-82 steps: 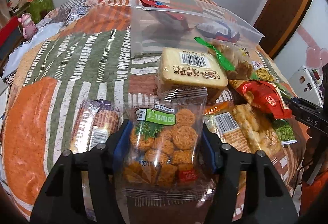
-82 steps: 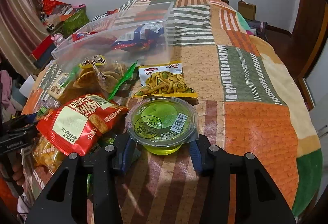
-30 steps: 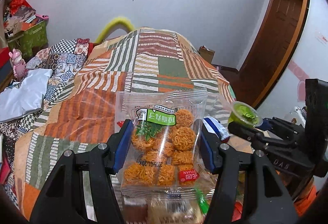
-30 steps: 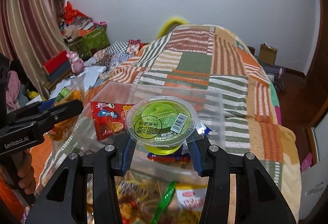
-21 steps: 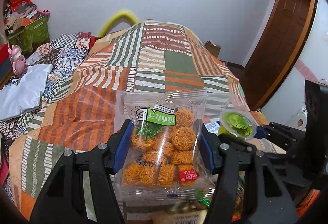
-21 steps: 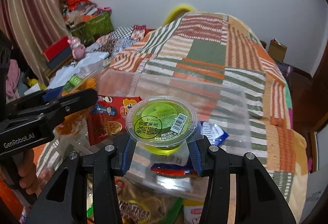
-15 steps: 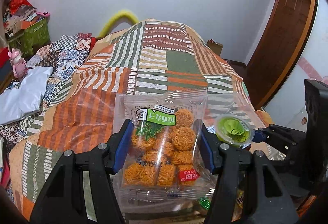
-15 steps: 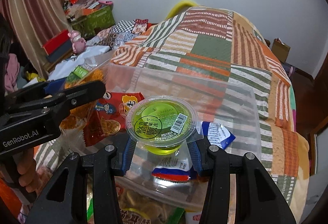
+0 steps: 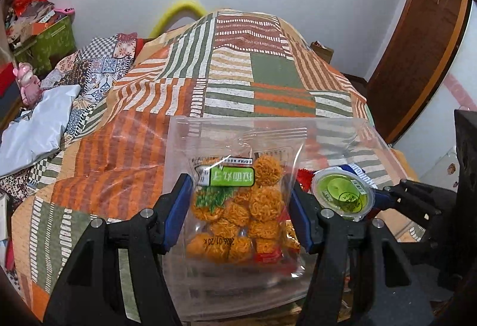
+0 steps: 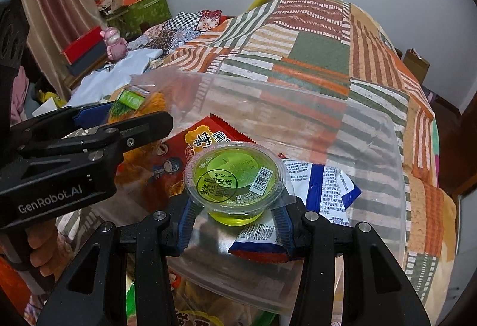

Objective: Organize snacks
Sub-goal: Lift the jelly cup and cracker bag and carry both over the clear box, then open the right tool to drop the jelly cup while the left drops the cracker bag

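Where the left wrist view looks along its own fingers, the left gripper is clamped on a clear bag of orange noodle rounds, its blue pads pressing the bag's two sides; the bag hangs upright over the near left part of a clear plastic bin, which sits on a patchwork bedspread of orange, green and striped squares; to the right, the right gripper reaches in from the right edge, gripping a green jelly cup over the bin's right half; a red packet shows between bag and cup, low in the bin; far left, a pink toy figure stands beside a pale cloth.

Seen from the right wrist view, the right gripper is closed on the jelly cup, pads against the cup's wall below its rim; the cup is held level above the inside of the bin; beneath it lie the red packet to the left and a blue-and-white packet to the right, both on the bin's floor; at the left, the left gripper comes across with the noodle bag over the bin's far left corner; a bare hand grips its handle at the near left edge; more snack packets lie outside the bin's near wall.
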`<state>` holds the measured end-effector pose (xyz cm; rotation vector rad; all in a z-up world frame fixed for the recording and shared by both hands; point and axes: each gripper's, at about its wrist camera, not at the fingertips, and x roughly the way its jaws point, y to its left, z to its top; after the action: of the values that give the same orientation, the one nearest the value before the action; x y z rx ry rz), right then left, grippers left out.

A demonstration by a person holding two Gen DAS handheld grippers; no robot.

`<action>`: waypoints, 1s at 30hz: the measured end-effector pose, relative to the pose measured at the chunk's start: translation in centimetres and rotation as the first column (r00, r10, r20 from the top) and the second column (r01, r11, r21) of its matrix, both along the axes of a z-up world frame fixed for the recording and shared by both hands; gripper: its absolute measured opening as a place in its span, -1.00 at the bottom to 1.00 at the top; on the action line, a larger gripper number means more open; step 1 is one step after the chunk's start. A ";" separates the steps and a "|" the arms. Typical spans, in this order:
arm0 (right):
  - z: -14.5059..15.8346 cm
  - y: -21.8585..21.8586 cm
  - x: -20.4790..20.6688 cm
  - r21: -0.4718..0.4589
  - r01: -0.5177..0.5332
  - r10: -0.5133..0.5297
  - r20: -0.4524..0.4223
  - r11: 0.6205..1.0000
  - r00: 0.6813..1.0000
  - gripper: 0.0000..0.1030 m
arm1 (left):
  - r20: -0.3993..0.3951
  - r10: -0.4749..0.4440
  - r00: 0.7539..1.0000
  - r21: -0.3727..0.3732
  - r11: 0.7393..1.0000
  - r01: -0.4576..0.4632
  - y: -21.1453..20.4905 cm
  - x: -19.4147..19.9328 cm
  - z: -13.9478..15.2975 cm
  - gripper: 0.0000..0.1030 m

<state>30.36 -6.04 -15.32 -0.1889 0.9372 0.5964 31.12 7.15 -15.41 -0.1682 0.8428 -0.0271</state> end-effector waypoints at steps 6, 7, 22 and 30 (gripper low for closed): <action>0.5 -0.3 -0.2 0.003 0.008 -0.008 -0.010 1.000 1.000 0.16 | -0.011 0.003 1.000 -0.011 1.000 -0.003 0.2 -0.5 0.2 0.19; 0.7 -0.4 -0.4 0.006 0.010 -0.010 0.004 1.000 1.000 0.28 | -0.013 0.003 1.000 -0.014 1.000 -0.003 0.3 -0.6 0.3 0.19; 4.8 -1.6 -4.7 -0.015 0.020 -0.017 0.169 1.000 0.985 0.34 | 0.021 -0.006 1.000 -0.018 1.000 0.006 0.2 -5.0 3.7 0.32; 7.7 -4.5 -7.9 0.050 0.068 -0.077 0.225 0.996 0.971 0.47 | 0.100 -0.016 0.995 0.034 0.999 0.013 -0.5 -9.9 7.4 0.60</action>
<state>22.50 -10.57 -7.63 -0.1806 0.7065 0.5142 21.25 6.67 -7.96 -0.1283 0.7443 -0.0349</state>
